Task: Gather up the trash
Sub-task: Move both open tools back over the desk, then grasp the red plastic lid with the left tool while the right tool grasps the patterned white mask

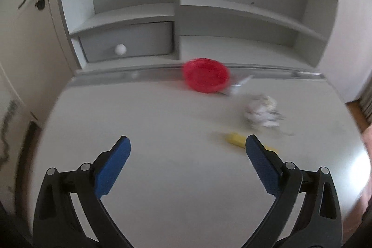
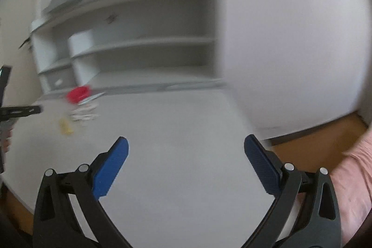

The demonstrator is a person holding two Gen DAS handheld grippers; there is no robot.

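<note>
Hovering over a pale desk (image 1: 162, 178), left gripper (image 1: 187, 143) with blue pads spread wide and nothing between them. Same for the right gripper (image 2: 186, 143): pads standing fully apart, gripping nothing, aiming at a bare stretch of desk well away from the clutter.

Lying toward the far right of the desk in the left wrist view: a red bowl (image 1: 205, 78) near the back ledge, a clear wrapper (image 1: 239, 84) just beside it, a crumpled paper ball (image 1: 262, 113) nearer, and a yellow scrap (image 1: 234, 138) nearest, partly hidden behind the right-hand pad.

Blurring heavily in both views, so likely moving fast. Judging the risks:

- Reaching at this pace and overshooting, nudging the paper ball or sliding the yellow scrap off the desk edge.
- Closing on the flat yellow scrap and scraping the desk, pinching nothing.
- Clipping the bowl while going for the wrapper, possibly tipping it.
- Crushing the paper ball unevenly and letting it spring out.
- Crossing paths, with the left gripper already showing at the left edge of the right wrist view.

Not seeing any bin or bag, so uncertain where the collected pieces go.
</note>
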